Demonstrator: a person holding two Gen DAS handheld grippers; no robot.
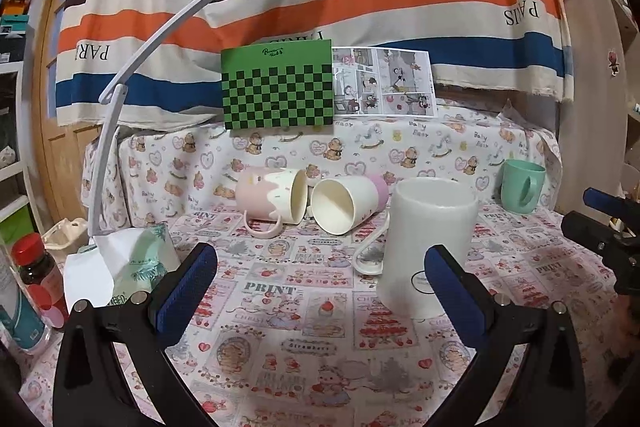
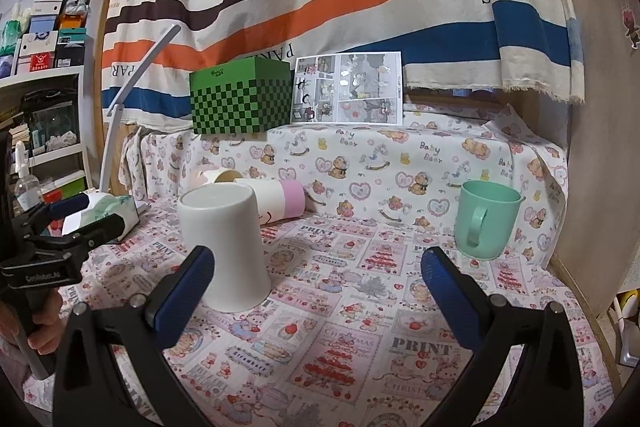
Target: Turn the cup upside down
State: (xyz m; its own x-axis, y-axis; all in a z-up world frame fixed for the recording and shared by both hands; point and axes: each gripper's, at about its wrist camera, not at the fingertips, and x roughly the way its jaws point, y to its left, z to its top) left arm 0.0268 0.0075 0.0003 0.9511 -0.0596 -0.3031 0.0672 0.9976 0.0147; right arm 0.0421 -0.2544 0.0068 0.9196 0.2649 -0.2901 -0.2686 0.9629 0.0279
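Note:
A white mug (image 1: 428, 247) stands upside down on the printed tablecloth, its handle to the left; it also shows in the right wrist view (image 2: 224, 247). My left gripper (image 1: 320, 287) is open and empty, with its right finger in front of the mug. My right gripper (image 2: 316, 291) is open and empty, its left finger beside the mug. A green cup (image 2: 484, 219) stands upright at the right; it also shows in the left wrist view (image 1: 522, 187). A pink-and-cream mug (image 1: 272, 199) and a white-and-lilac cup (image 1: 344, 203) lie on their sides behind.
A green checkered box (image 1: 280, 91) and a comic sheet (image 1: 384, 83) stand on the raised ledge at the back. A white desk lamp (image 1: 116, 99), a tissue pack (image 1: 136, 267) and a red-capped bottle (image 1: 36, 263) stand at the left. A wall (image 2: 592, 147) borders the right.

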